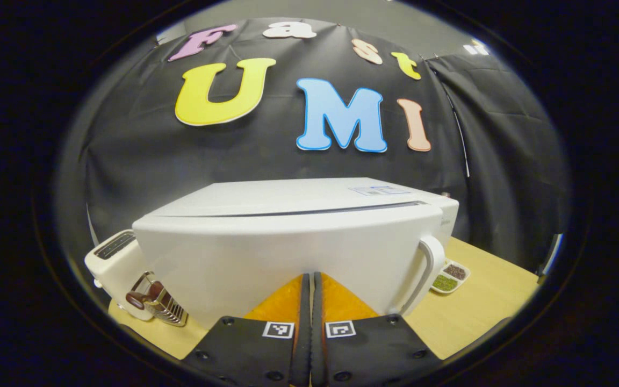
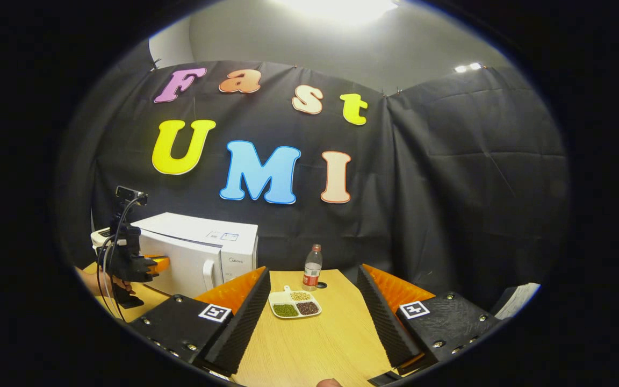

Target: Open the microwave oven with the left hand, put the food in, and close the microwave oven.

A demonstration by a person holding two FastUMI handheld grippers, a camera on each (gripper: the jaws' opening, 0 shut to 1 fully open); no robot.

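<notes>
Left tongs (image 1: 309, 301): fingers pressed together, nothing between them, tips right up against the front of the microwave (image 1: 299, 242); can't tell whether they touch it. Microwave door is closed. Its handle (image 1: 426, 271) is a white vertical bar on the right edge of the door in the left gripper view, off to the right of the tongs, not gripped.

Right tongs (image 2: 309, 301): spread wide, holding nothing, hanging over the wooden worktop (image 2: 309, 349).

Food: a white divided dish (image 2: 294, 305) on the worktop with three compartments, green, dark and pale grains (one kind each). In the right gripper view it lies between the spread fingers, farther off, to the right of the microwave and apart from it. A plastic bottle (image 2: 312, 267) with a red label stands upright just behind it.

In the right gripper view the left tongs sit at the microwave's door, a hand (image 2: 100, 282) holding them, cables trailing down, small camera (image 2: 130, 193) mounted on top.

A white toaster (image 1: 113, 263) stands left of the microwave, with a small metal rack (image 1: 162, 303) in front of it.

Writing: a small logo on the microwave's front panel and a sticker on its top, both too small to make out. Square black-and-white marker tags on both pairs of tongs.
</notes>
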